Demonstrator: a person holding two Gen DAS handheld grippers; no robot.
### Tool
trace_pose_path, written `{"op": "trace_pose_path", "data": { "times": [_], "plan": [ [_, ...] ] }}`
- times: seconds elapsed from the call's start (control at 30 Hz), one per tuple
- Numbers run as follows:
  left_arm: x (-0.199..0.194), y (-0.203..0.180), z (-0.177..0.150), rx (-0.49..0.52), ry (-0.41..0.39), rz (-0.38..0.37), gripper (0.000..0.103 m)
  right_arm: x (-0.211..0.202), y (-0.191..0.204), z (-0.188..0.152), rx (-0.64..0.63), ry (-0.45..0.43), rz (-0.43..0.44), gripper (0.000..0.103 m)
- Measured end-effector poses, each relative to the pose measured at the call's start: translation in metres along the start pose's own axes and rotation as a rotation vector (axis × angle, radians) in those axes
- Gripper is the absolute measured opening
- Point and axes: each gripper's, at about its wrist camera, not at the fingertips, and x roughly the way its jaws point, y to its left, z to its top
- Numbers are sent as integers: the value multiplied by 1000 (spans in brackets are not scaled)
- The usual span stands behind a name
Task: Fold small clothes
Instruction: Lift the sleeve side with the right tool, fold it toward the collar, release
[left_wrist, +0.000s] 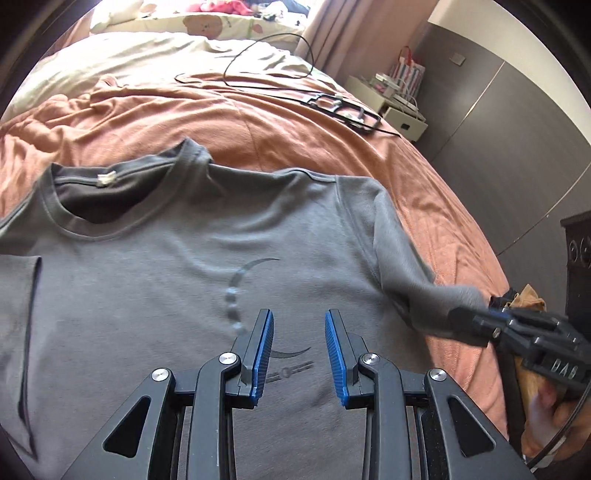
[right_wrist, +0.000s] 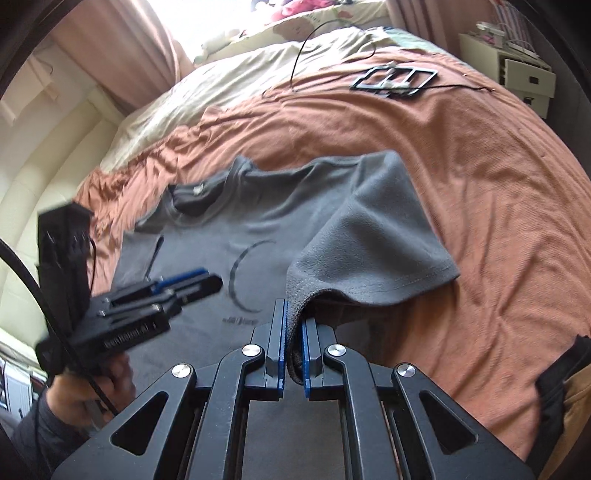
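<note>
A: Report the state of the right gripper (right_wrist: 293, 325).

B: Its blue-padded jaws are clamped on a pinch of grey cloth at the edge of the short sleeve (right_wrist: 373, 254) of the grey cotton T-shirt (right_wrist: 258, 225). The sleeve is raised off the bed and drapes back from the pads.

A: State of the left gripper (left_wrist: 299, 341)?

B: Jaws parted, nothing between the pads. It hangs above the chest of the T-shirt, just over the dark crescent print (left_wrist: 243, 277). Contact with the cloth cannot be confirmed. In the right wrist view a hand (right_wrist: 92, 384) grips its handle.

A: Location of the T-shirt?

B: It lies front up on the salmon-orange bedspread (left_wrist: 295, 140), neckline (left_wrist: 122, 206) pointing away from both grippers, with a white label (left_wrist: 106, 178) inside the collar. The opposite sleeve is folded in over the body.

A: Items beyond the garment?

B: A flat black plastic frame (right_wrist: 393, 79) and a thin black cable (left_wrist: 266, 59) rest on the bedspread, well apart from the T-shirt. Further back lies a cream sheet (left_wrist: 122, 55), then a pillow with a bear print (left_wrist: 207, 24). A white drawer unit (right_wrist: 524, 70) stands beside the bed.
</note>
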Motion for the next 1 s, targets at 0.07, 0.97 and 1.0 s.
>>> {"op": "trace_pose_path", "data": {
  "times": [0.07,0.97,1.0],
  "plan": [
    [-6,4,0,-12,-9,2,31,7,7,-1,-21,34,-8,6],
    [6,37,-6,-14,9,31,31,72,-101,17,427,-74,4,10],
    [6,38,-7,-17,9,31,31,71,-97,20,415,-77,3,5]
  ]
}}
